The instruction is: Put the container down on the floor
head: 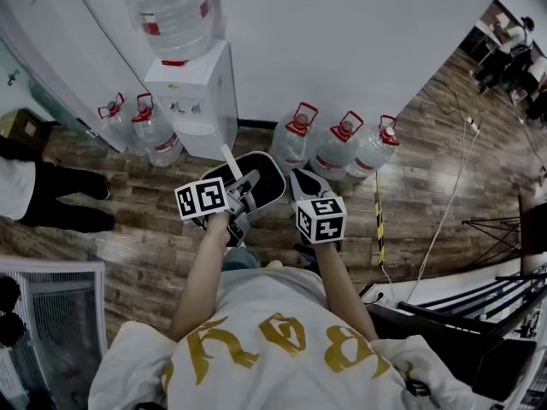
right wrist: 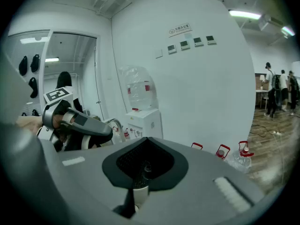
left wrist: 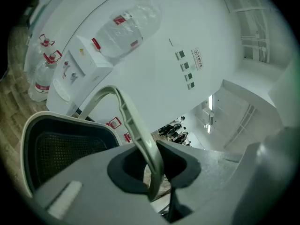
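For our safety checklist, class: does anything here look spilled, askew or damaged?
Nothing stands out. The bottles stand upright by the wall; the left gripper holds the container's handle, the right gripper its rim.

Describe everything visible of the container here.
The container is an oval bin, seemingly plastic: pale rim, dark mesh-looking inside, with a pale hoop handle swung up. It looks empty and is held above the wood floor before the dispenser. The left gripper is shut on the handle; the right gripper grips its rim.

Black container (head: pixel 269 182) (pale handle (left wrist: pixel 136 125))
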A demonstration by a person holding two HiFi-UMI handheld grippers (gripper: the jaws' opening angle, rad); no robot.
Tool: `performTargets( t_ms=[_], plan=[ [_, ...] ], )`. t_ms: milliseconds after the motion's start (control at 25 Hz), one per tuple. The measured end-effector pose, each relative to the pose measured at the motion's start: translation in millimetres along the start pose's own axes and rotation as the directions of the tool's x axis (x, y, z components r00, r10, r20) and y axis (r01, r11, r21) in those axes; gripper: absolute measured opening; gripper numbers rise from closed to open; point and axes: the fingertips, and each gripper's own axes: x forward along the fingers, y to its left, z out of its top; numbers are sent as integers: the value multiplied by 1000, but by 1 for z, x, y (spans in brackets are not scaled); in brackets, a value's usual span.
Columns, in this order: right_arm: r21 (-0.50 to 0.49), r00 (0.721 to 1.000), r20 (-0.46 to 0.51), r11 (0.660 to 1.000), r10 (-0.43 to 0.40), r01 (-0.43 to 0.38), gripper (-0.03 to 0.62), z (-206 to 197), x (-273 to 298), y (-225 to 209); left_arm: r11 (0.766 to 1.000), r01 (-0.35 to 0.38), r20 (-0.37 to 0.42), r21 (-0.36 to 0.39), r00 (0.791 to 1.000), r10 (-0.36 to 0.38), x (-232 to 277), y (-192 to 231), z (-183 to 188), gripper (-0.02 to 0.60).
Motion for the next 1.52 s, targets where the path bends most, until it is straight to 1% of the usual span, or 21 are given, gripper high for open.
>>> performTargets(
  t_ms=[160,320,520,720,920,1160,1360,1520],
  plan=[
    [-10,1000,-1,1000,6,-6,25,1,5,6,1000,-2,-1,8,1000,2,-3,2,4,61],
    [-15,1000,-1,1000,14,-14,25,-1,3,13,1000,-15,-2,15,1000,15,-12,4,0,61],
    [-10,1000,10,1000,17,-17,25,-1,2,17,999,-31,11,9,999,31,-21,9,-1,61],
    [1,1000,0,1000,15,-15,25,-7,7,13,999,-48,10,-2,999,48,-21,19,0,61],
    [12,1000,-24,1000,-4,5,25,-10,27,2,998,-63,-9,-15,998,62,-7,38,11,61],
    [51,997,-59,998,-44,47,25,-9,73,-27,997,-68,-50,-30,997,67,30,71,44,61],
    [55,994,-88,996,-59,64,25,12,140,-54,998,-56,-82,-27,995,54,72,100,95,58],
    [85,989,-98,989,-111,119,26,32,187,-79,999,-37,-138,1,990,37,109,117,133,55]
  ],
)
